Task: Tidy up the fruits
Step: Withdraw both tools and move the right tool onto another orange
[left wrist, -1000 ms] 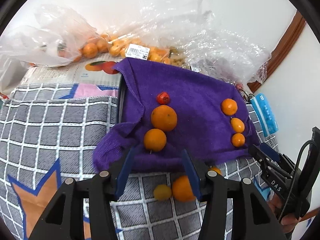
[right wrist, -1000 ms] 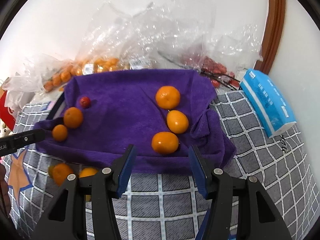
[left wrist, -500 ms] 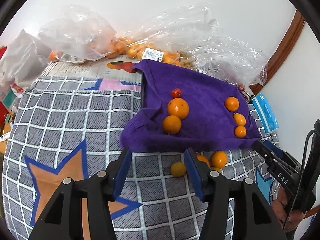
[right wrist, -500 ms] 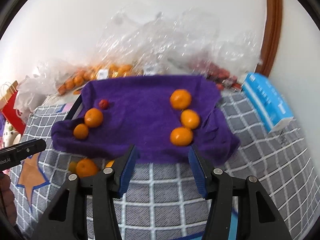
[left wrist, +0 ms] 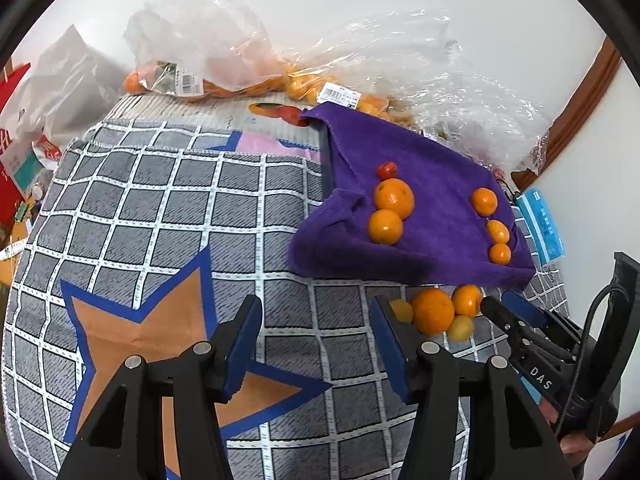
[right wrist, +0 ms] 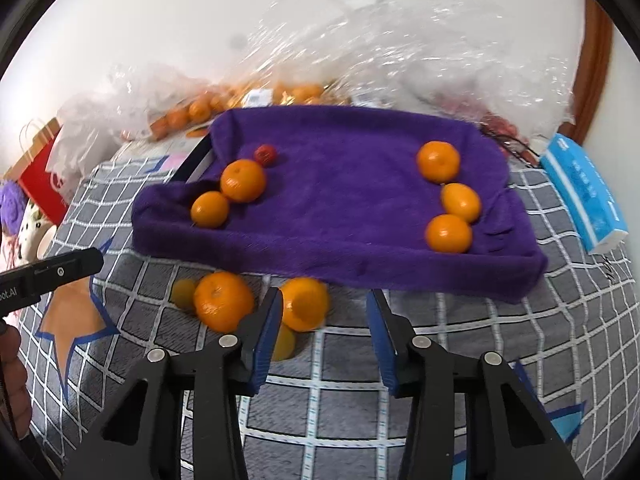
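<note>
A purple towel (right wrist: 344, 196) covers a tray on the checked cloth; it also shows in the left wrist view (left wrist: 432, 184). On it lie two oranges (right wrist: 242, 180) and a small red fruit (right wrist: 265, 154) at the left, and three oranges (right wrist: 448, 233) in a row at the right. Several loose oranges (right wrist: 222, 300) and small yellow fruits lie on the cloth in front of the towel, also seen in the left wrist view (left wrist: 434, 310). My left gripper (left wrist: 316, 344) is open and empty over the cloth. My right gripper (right wrist: 324, 332) is open and empty, just behind the loose oranges.
Clear plastic bags of oranges (left wrist: 224, 68) and other fruit (right wrist: 400, 52) line the wall behind the towel. A blue tissue pack (right wrist: 584, 196) lies at the right. A red paper bag (right wrist: 38, 184) stands at the left edge.
Both grippers have pulled back and up from the towel, so more of the checked cloth shows. The left one has also shifted left. The fruits have not moved.
</note>
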A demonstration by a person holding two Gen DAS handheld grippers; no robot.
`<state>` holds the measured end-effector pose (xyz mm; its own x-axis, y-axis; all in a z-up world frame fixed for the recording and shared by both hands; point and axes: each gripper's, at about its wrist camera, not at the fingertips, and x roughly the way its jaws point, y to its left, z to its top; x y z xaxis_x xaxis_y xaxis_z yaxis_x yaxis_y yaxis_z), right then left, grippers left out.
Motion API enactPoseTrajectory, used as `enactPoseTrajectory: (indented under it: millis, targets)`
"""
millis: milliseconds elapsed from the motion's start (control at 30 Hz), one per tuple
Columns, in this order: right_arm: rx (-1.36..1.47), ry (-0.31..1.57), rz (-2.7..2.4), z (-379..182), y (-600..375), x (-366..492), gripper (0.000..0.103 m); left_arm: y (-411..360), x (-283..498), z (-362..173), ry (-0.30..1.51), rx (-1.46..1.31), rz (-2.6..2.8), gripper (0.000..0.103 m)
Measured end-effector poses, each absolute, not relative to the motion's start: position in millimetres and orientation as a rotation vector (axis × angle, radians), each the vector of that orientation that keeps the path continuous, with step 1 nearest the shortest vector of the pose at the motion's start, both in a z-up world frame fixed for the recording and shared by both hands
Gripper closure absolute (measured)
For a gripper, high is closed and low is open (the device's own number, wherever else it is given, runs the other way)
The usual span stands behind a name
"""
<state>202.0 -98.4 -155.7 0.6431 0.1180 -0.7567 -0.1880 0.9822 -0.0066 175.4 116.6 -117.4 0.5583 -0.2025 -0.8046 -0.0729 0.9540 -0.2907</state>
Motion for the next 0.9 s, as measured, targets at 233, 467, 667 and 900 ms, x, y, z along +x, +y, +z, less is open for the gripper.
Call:
enactPoseTrajectory:
  millis: [233,467,667,900]
  targets:
    - [-0.058,0.890,0.194,-168.0,-94.4,212.9,0.064,119.7,177.3,-128.1,1.000,-0.314,-0.077,0.049]
    - [-0.060,0.914,0.224,-176.7,-84.7,221.6,0.064,116.6,179.8,-132.2,1.012,-0.307,-0.082,0.049]
    - [-0.049,0.912,0.238,-177.4,-86.6,222.7,0.068,109.4,179.9,-133.4,1.017,-0.290,-0.088,0.049]
    - [-0.064,0.866,0.189,-165.9,-110.1,207.7,0.068,78.7,182.2,-135.3,1.019,-0.238,-0.162,0.049]
